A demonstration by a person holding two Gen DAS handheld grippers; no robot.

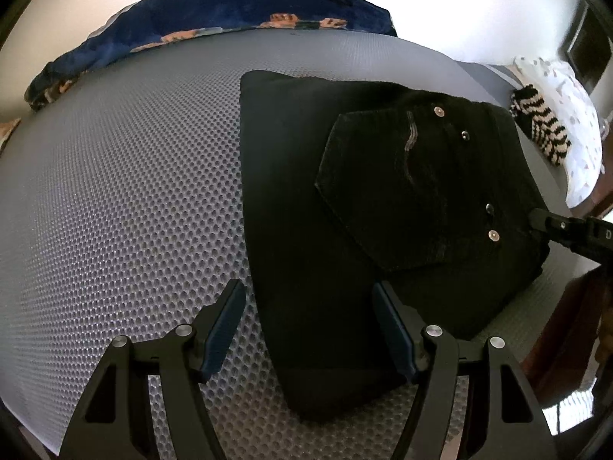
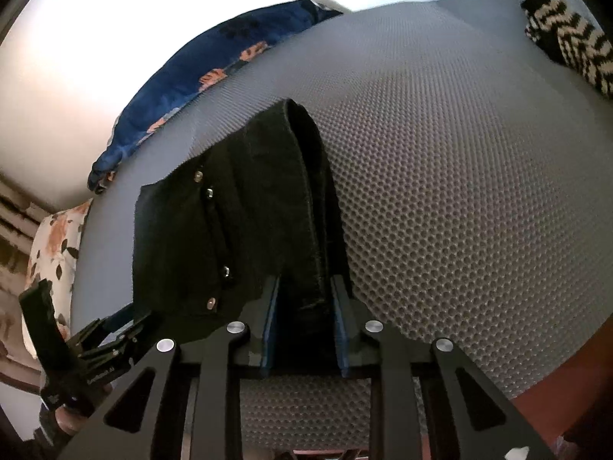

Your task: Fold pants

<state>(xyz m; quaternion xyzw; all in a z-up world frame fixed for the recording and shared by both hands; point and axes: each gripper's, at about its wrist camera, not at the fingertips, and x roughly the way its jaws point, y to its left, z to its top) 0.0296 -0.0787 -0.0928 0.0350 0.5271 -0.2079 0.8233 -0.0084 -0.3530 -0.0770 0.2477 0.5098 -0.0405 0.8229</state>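
Note:
Black jeans (image 1: pixel 345 211) lie folded on a grey honeycomb mat (image 1: pixel 115 191), the back pocket with rivets on top. My left gripper (image 1: pixel 308 299) is open, its fingers straddling the near left edge of the jeans. In the right wrist view the jeans (image 2: pixel 230 230) show their waistband edge. My right gripper (image 2: pixel 304 287) is partly closed around that thick edge, which fills the gap between the pads. It shows in the left wrist view (image 1: pixel 532 218) at the jeans' right edge. The left gripper shows in the right wrist view (image 2: pixel 130 318) at the lower left.
A dark blue floral blanket (image 1: pixel 230 19) lies along the mat's far edge. A black-and-white striped cloth (image 1: pixel 544 130) and a white pillow (image 1: pixel 574 122) sit at the right. A floral pillow (image 2: pixel 53 253) lies at the left. A reddish-brown floor (image 2: pixel 555 364) lies beyond the mat.

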